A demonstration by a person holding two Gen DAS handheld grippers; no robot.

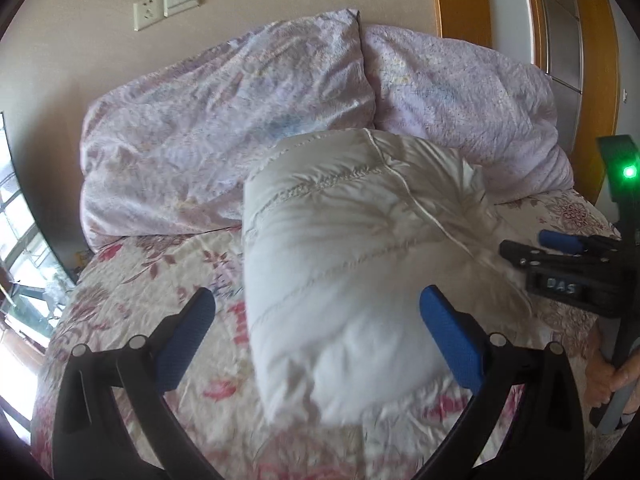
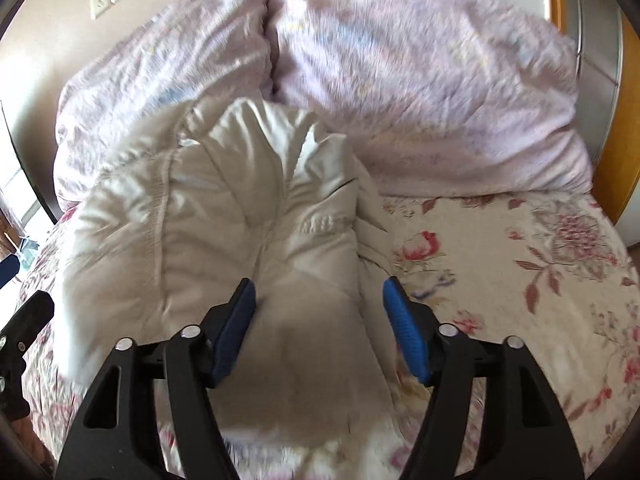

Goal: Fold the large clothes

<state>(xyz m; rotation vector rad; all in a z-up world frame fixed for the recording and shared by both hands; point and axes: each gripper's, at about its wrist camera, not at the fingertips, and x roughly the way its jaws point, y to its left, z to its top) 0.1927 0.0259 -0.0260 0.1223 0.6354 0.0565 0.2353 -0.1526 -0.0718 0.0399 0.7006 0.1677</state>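
The left gripper [image 1: 316, 336] hung with jaws wide apart, holding nothing, over the near end of the white jacket [image 1: 352, 248]. The jacket lay bundled on the floral bedspread [image 1: 132, 280], its far end against the pillows [image 1: 224, 120]. The right gripper [image 2: 320, 320] also stood spread and empty above the jacket's right part. Puffy, slippery padding could spring open once released, or a shallow pinch could catch only the top layer.
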